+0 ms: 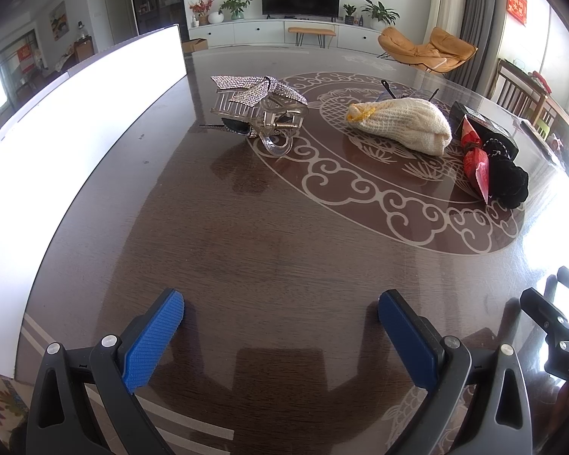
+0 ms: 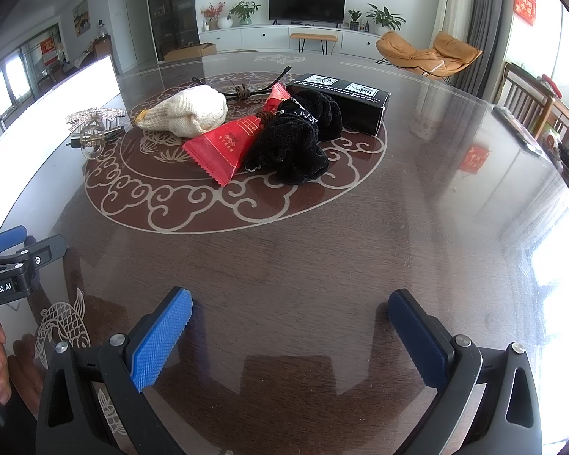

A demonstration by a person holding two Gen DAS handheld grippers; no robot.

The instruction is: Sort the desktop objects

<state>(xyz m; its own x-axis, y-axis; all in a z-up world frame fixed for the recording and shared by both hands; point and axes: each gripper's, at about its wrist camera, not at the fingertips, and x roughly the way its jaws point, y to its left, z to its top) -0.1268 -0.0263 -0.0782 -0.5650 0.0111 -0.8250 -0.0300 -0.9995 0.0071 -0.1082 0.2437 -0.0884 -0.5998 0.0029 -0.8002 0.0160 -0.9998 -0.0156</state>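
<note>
Table: you are working over a dark brown wood table (image 2: 322,265) under a glossy top that mirrors the window light; a pale ring of cloud scrolls (image 2: 223,204) is inlaid around its middle, and a fish motif (image 2: 62,326) sits at the near edge by your left hand.
White panel: a bright, overexposed white board (image 1: 68,121) runs along the table's left side.
Left gripper: your left gripper (image 1: 280,326) hovers low over bare wood, its blue pads spread wide with nothing between them.
Right gripper: your right gripper (image 2: 290,330) is likewise spread apart and empty — well short of the pile.
Hair clip: a clear claw clip with a rhinestone bow (image 1: 260,104) sits at the left rim of the ring, apart from the rest.
Cream pouch: a knitted cream pouch (image 2: 187,112) lies inside the ring, with glasses (image 2: 242,91) just behind it.
Red packet: a red foil packet (image 2: 223,144) leans against the black fabric.
Black fabric: a bunched black cloth (image 2: 299,140) touches the packet and a black box (image 2: 345,100) behind it.
Room: beyond the table you face a white cabinet with a dark TV (image 2: 306,3), potted plants beside it, an orange lounge chair (image 2: 428,53) by grey curtains, and wooden chairs at the right.
</note>
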